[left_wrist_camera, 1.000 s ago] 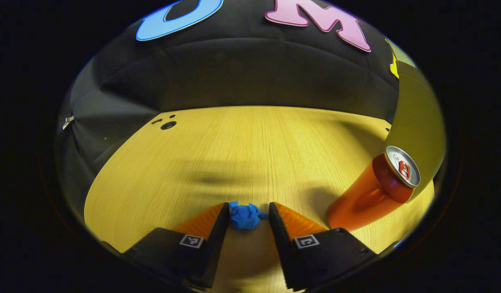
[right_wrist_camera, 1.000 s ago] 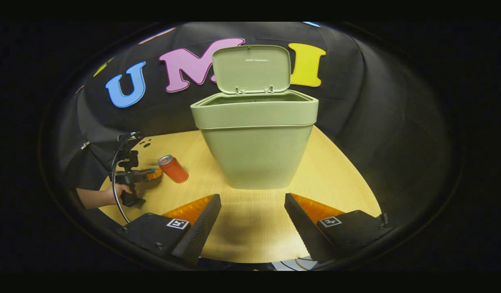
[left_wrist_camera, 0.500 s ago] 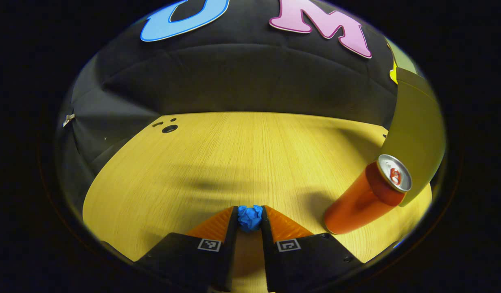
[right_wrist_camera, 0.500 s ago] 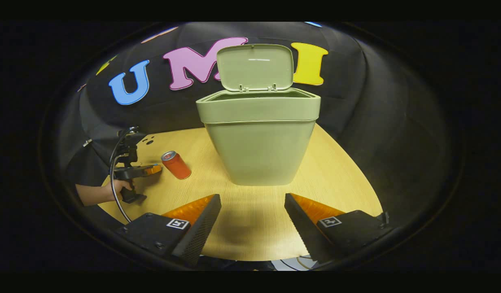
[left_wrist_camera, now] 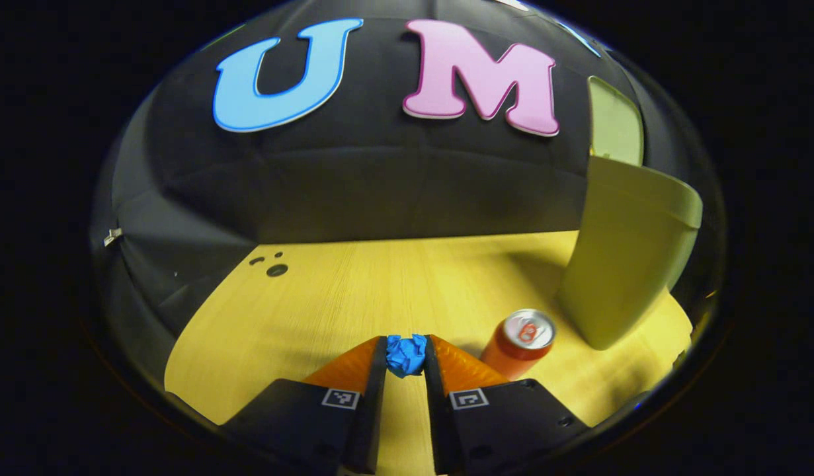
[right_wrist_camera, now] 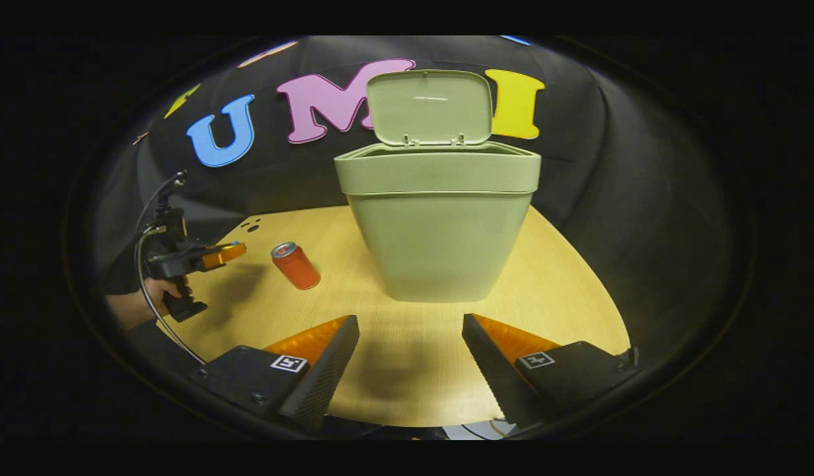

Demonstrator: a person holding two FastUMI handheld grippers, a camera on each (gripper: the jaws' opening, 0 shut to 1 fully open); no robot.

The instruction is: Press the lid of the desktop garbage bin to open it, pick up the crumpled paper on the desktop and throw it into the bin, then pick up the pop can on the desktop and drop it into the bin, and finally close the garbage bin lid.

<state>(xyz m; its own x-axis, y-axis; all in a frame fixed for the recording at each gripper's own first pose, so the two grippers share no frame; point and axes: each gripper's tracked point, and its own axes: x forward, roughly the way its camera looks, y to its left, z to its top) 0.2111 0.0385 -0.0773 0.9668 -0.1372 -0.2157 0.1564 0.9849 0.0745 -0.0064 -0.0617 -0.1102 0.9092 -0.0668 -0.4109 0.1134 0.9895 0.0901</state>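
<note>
With jaws clamped: crumpled paper [left_wrist_camera: 406,354] btwn L gripper [left_wrist_camera: 405,357] tips.

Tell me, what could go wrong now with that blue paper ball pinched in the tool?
The crumpled blue paper ball sits only at the left gripper's fingertips, so it might slip on the way. The upright orange pop can stands between it and the open green plastic bin; a low swing could topple it.
</note>
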